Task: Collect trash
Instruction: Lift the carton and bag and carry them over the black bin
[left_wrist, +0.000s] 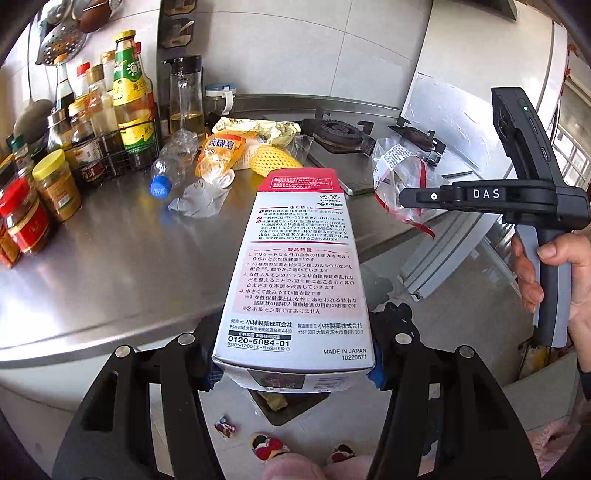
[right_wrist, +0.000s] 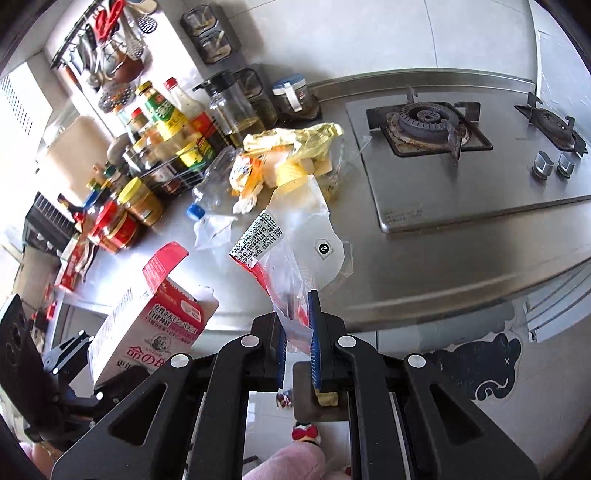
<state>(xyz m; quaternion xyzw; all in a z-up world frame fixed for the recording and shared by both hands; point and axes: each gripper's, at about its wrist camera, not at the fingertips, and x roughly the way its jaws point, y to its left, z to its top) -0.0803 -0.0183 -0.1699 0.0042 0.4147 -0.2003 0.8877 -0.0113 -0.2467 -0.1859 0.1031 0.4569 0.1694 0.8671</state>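
Note:
My left gripper (left_wrist: 295, 373) is shut on a white and pink medicine box (left_wrist: 299, 269) with Japanese print, held off the front edge of the steel counter (left_wrist: 110, 266); the box also shows in the right wrist view (right_wrist: 147, 328). My right gripper (right_wrist: 297, 347) is shut on a clear plastic bag (right_wrist: 295, 251) with red trim and a printed label; the bag shows in the left wrist view (left_wrist: 402, 184). More trash lies on the counter: a crushed clear bottle with a blue cap (left_wrist: 170, 166), an orange packet (left_wrist: 218, 151), yellow foam net (left_wrist: 269, 158), crumpled white wrap (left_wrist: 199, 199).
Sauce bottles and jars in a wire rack (left_wrist: 85, 147) crowd the counter's left. An oil dispenser (left_wrist: 186, 96) stands at the back. A gas hob (right_wrist: 428, 122) with two burners fills the right. A dark bin (left_wrist: 288, 402) sits on the floor below my grippers.

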